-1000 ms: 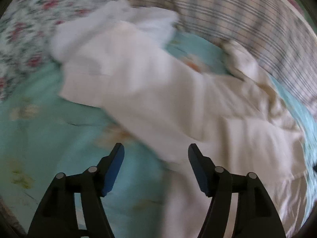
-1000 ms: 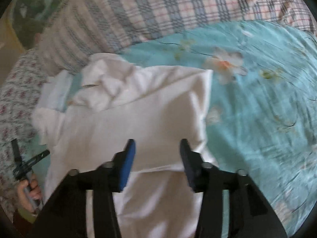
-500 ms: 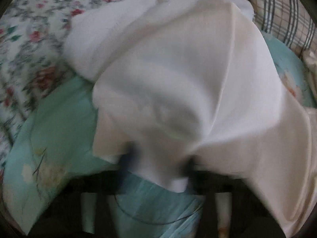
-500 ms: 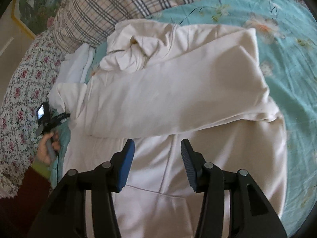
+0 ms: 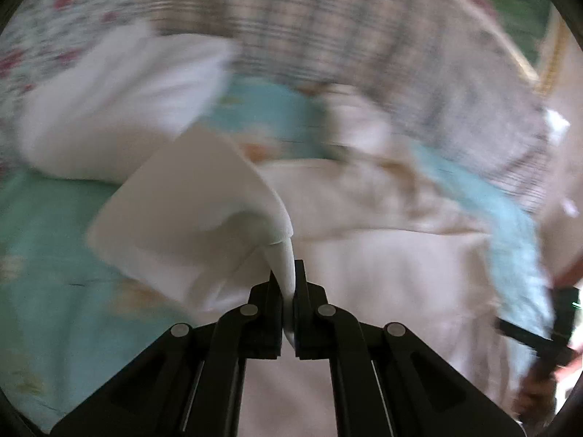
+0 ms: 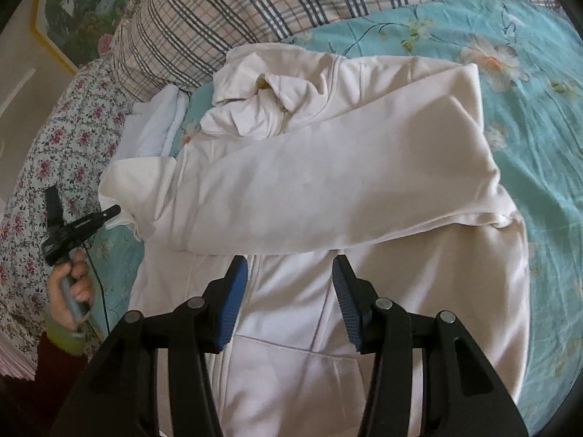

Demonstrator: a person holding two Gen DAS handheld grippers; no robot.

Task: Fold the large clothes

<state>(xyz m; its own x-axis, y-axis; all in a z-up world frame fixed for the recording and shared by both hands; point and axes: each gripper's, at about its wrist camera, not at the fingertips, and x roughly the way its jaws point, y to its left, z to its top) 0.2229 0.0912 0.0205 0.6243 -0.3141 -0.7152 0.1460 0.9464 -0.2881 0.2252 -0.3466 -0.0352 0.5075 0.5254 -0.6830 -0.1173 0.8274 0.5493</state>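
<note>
A cream zip hoodie (image 6: 328, 189) lies on the bed, hood toward the pillows, its right sleeve folded across the chest. My left gripper (image 5: 289, 291) is shut on the cuff of the left sleeve (image 5: 189, 218) and holds it lifted at the hoodie's left side; it also shows in the right wrist view (image 6: 113, 213). The left wrist view is blurred by motion. My right gripper (image 6: 289, 276) is open and empty, hovering above the hoodie's zip (image 6: 320, 320) below the folded sleeve.
The bed has a teal flowered sheet (image 6: 539, 116). A plaid pillow (image 6: 255, 11) lies at the head, a floral quilt (image 6: 43, 153) at the left. A white folded cloth (image 6: 156, 127) lies left of the hood.
My left gripper went from open to shut on the sleeve cuff and has lifted it. My right gripper has backed off, showing more of the hoodie.
</note>
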